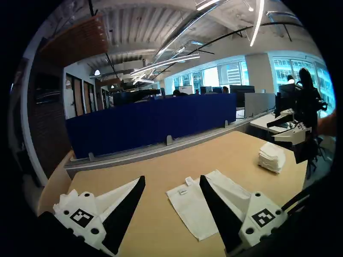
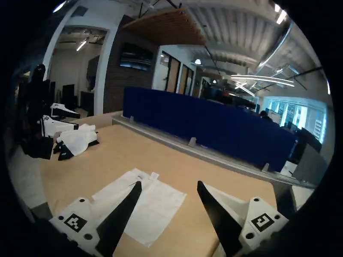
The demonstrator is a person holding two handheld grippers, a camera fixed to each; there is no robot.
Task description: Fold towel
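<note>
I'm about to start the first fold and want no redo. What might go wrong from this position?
The towel lies flat on the smooth table, and both the left tool and right tool are open, gripping nothing, so a pinch may slip or bunch the cloth. The stack of folded towels sits near the table's edge; a wide sweep might knock it off.

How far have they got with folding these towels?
Done: a stack of folded towels sits on the table. In hand: nothing; the left gripper and right gripper are both open, poised by the flat white towel. Still to do: the whole fold of that towel.
</note>
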